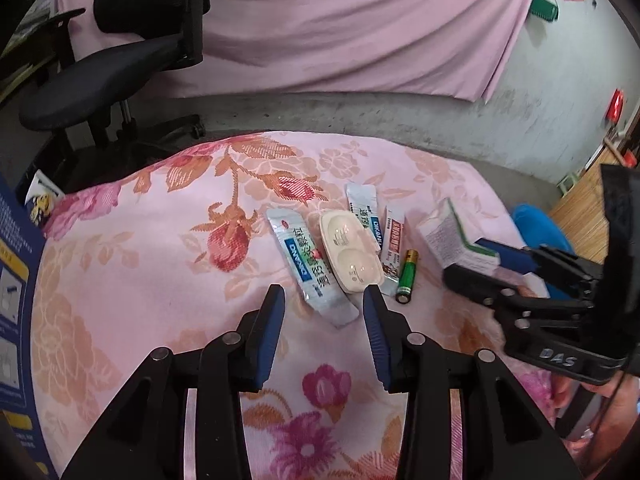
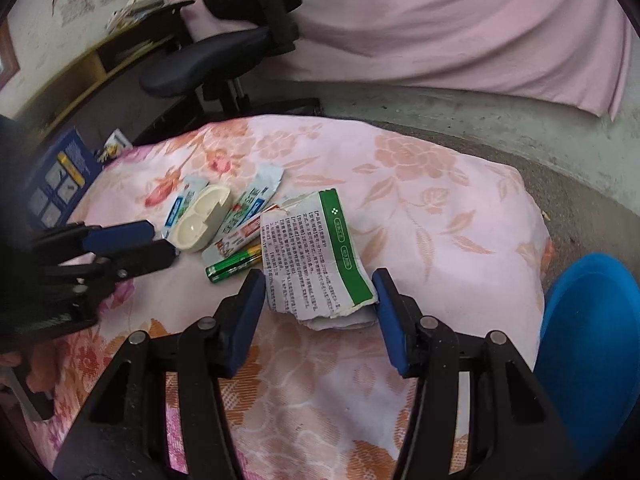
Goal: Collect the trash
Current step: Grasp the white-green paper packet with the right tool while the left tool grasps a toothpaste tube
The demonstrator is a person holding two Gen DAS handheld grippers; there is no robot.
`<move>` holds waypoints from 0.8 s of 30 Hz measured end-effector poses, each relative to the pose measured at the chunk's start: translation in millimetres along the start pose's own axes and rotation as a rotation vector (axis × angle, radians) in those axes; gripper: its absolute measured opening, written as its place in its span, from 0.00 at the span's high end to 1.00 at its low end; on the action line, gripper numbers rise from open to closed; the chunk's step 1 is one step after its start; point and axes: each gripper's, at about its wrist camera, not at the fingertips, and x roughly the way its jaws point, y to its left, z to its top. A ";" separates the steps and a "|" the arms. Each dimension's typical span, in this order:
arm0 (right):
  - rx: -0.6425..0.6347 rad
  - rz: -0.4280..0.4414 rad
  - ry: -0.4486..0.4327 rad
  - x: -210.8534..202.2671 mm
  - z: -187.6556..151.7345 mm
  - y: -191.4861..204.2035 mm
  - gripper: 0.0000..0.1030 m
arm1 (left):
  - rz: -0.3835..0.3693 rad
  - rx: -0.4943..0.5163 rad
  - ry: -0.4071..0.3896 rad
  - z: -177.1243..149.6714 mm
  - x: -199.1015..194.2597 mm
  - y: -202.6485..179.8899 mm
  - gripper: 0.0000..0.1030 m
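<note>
Trash lies in one cluster on a pink floral cloth (image 1: 140,280): three sachets, one cream two-well case, one battery, one torn box.

- Large blue-and-white sachet (image 1: 308,268) far left of cluster; its right edge sits under the cream case (image 1: 350,254).
- Second blue sachet (image 1: 364,210) behind the case; third, red-printed sachet (image 1: 394,248) right of the case.
- Green AA battery (image 1: 407,276) just beside the red sachet, on its right.
- Torn green-and-white medicine box (image 2: 316,256) at right end of cluster, flattened, printed panel up.

Left gripper (image 1: 324,300): released, jaws apart, hovering at near edge of case and large sachet; contact not clear.
Right gripper (image 2: 320,292): released, jaws spread either side of the torn box's near end, not pinching.

One black office chair (image 1: 100,88) far left; one blue round object (image 2: 592,340) at right.
</note>
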 end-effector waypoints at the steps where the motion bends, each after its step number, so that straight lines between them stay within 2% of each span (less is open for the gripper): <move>1: 0.007 0.002 -0.003 -0.5 0.1 -1.0 0.22 | 0.009 0.009 0.003 -0.4 2.1 -1.4 0.66; 7: 0.009 -0.019 -0.025 -5.7 -1.0 1.3 0.22 | 0.075 0.083 0.016 -2.8 11.7 -10.9 0.67; 9: 0.007 -0.022 -0.033 -7.1 -1.0 0.8 0.22 | 0.090 0.088 0.015 -4.6 12.9 -11.5 0.75; 10: 0.006 -0.023 -0.035 -7.5 -1.4 0.5 0.22 | 0.089 0.083 0.014 -5.8 12.5 -10.9 0.79; 15: -0.014 -0.025 -0.064 -14.4 -3.2 4.2 0.22 | 0.045 0.038 -0.004 -7.9 4.5 -0.4 0.82; 16: -0.016 -0.026 -0.072 -16.3 -4.1 5.3 0.22 | 0.045 0.032 -0.014 -9.1 1.3 1.2 0.98; 19: -0.017 -0.035 -0.111 -25.7 -7.5 7.9 0.22 | 0.014 0.014 -0.037 -11.2 -10.0 7.3 0.98; 24: -0.018 -0.042 -0.160 -38.7 -13.9 14.5 0.22 | 0.000 0.017 -0.032 -15.9 -15.8 7.4 0.98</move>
